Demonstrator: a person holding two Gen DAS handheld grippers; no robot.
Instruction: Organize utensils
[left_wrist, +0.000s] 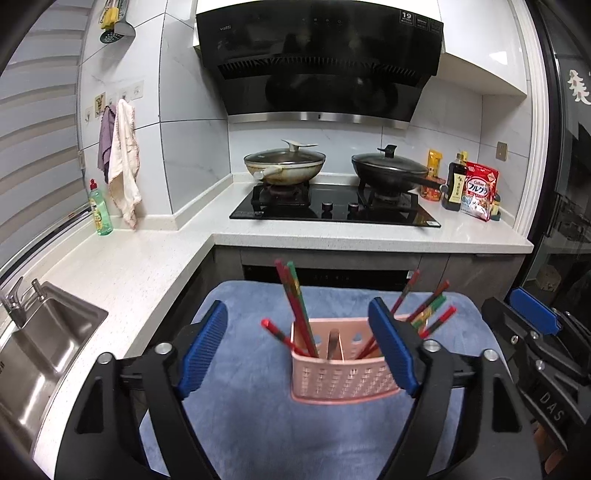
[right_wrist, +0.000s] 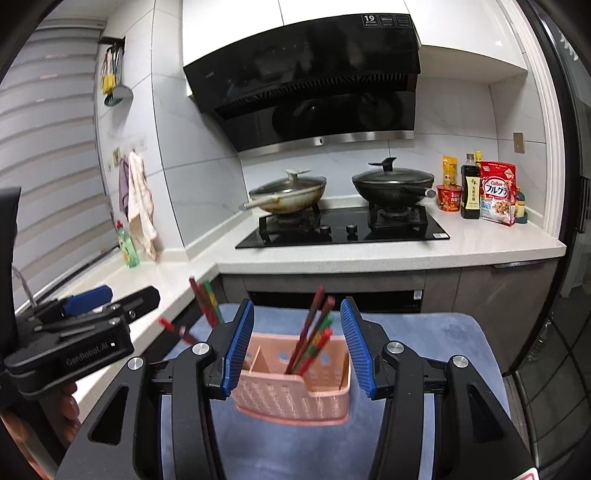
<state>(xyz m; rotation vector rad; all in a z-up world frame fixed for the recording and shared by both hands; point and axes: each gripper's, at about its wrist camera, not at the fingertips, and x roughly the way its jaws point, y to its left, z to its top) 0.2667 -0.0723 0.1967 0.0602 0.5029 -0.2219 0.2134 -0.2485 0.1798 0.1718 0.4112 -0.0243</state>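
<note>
A pink perforated utensil holder (left_wrist: 341, 373) stands on a blue mat (left_wrist: 258, 424); it also shows in the right wrist view (right_wrist: 295, 391). Several red and green chopsticks (left_wrist: 297, 306) stand in its left compartment, and others (left_wrist: 424, 314) lean in the right one (right_wrist: 314, 332). A dark utensil handle (left_wrist: 332, 345) stands in the middle. My left gripper (left_wrist: 301, 350) is open and empty, its right finger in front of the holder's right part. My right gripper (right_wrist: 297, 349) is open and empty, its fingers on either side of the holder.
A steel sink (left_wrist: 44, 350) lies at the left. The white counter (left_wrist: 129, 266) bears a green soap bottle (left_wrist: 99, 208). Behind stands a black hob (left_wrist: 332, 210) with two lidded pans (left_wrist: 284, 162), and bottles and packets (left_wrist: 476, 188) at its right.
</note>
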